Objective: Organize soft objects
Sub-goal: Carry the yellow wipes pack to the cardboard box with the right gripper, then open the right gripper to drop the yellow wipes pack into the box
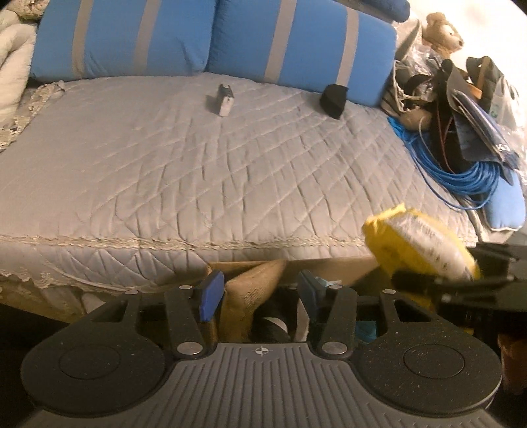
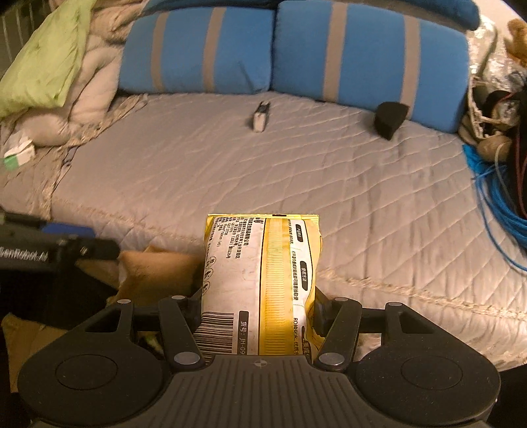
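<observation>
My right gripper [image 2: 258,301] is shut on a yellow and white printed soft pack [image 2: 260,280], held upright over the bed's front edge. In the left wrist view the same pack [image 1: 418,243] shows blurred at the right, in the right gripper [image 1: 454,266]. My left gripper [image 1: 260,296] is open over a cardboard box [image 1: 332,266] below the bed edge. A tan cushion [image 1: 253,296] stands in the box between the blue pads [image 1: 210,296], and they do not press on it. The tan cushion [image 2: 158,273] lies left of the pack, next to the left gripper [image 2: 59,243].
A grey quilted bed cover [image 1: 197,158] stretches ahead. Two blue striped pillows [image 1: 296,42] line the back. A small grey-white object [image 1: 225,100] and a black wedge [image 1: 334,100] lie near them. Blue cable [image 1: 467,177], bags and a teddy bear [image 1: 441,31] crowd the right. A white quilt [image 2: 89,98] is heaped at left.
</observation>
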The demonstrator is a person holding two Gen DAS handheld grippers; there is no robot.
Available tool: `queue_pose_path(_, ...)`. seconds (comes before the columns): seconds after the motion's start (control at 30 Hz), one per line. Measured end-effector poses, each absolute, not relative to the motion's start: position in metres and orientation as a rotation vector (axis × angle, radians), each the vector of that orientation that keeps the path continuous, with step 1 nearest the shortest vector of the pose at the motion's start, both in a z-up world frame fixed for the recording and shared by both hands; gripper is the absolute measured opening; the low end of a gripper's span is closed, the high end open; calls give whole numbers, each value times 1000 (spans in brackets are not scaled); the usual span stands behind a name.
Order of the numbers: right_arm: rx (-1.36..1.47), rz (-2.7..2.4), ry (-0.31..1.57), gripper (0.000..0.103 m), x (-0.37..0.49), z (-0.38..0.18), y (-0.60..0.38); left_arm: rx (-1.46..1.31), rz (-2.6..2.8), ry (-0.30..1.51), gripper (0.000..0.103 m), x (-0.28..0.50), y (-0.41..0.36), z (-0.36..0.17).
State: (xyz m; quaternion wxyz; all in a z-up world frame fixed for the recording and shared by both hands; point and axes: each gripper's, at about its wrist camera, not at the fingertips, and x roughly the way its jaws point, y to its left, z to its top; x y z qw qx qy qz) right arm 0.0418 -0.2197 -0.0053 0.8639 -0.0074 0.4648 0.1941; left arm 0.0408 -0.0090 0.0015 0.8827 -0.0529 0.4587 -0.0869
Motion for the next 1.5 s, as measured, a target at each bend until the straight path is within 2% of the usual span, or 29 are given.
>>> queue_pose_path(0.33,-40,509,1020,61,36,-11,-187,-134,-120,935,49,37,10,5)
queue_pose_path(0.4,-36,543,1013,66,36,-10,-182,-139,-103,931,49,37,13,5)
queue_pose_path(0.47,-36,566,994,89,35,-7,-177,-144,-88,931,49,37,16,5)
queue_pose_path(0.63,-66,543,999,98,35,-8,-174,-150,-76,948,49,38,20,2)
queue_pose_path(0.83,-42,460,1033,103,41,-15,-188,-136,-94,954,49,41,12,1)
queue_pose_path(1.5,17,294,1071,103,47,-21,-227,-51,-147,1004,49,53,-20,-4)
